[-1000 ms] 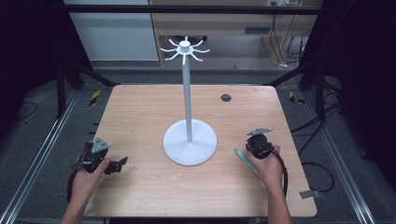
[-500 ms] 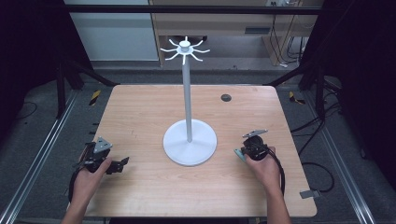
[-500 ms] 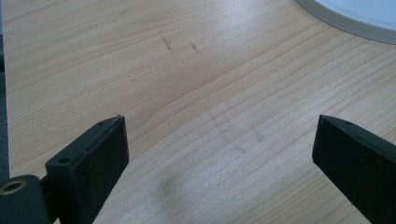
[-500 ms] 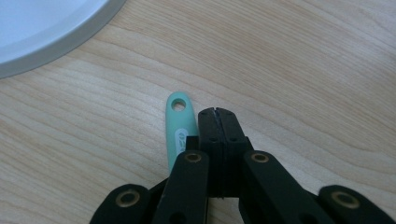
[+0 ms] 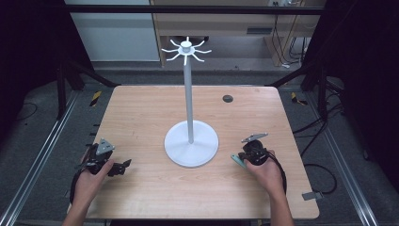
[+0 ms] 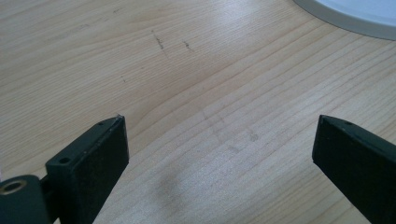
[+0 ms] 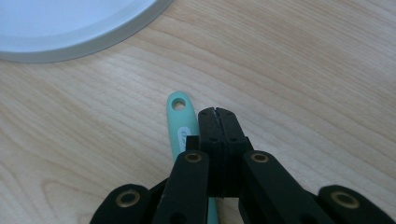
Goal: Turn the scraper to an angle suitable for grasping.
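White stand mid-table — tools flanking it.

Teal handle lower part hidden behind right gripper; white stand base cut by frame edge.

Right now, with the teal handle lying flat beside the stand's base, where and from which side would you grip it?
Grip the teal handle across its narrow width, just behind the hanging hole at its rounded end, coming straight down from above. It lies flat on the table, so only its two long edges offer purchase. The right gripper sits shut just beside it and would probably need to open first. The hole end points toward the stand base.
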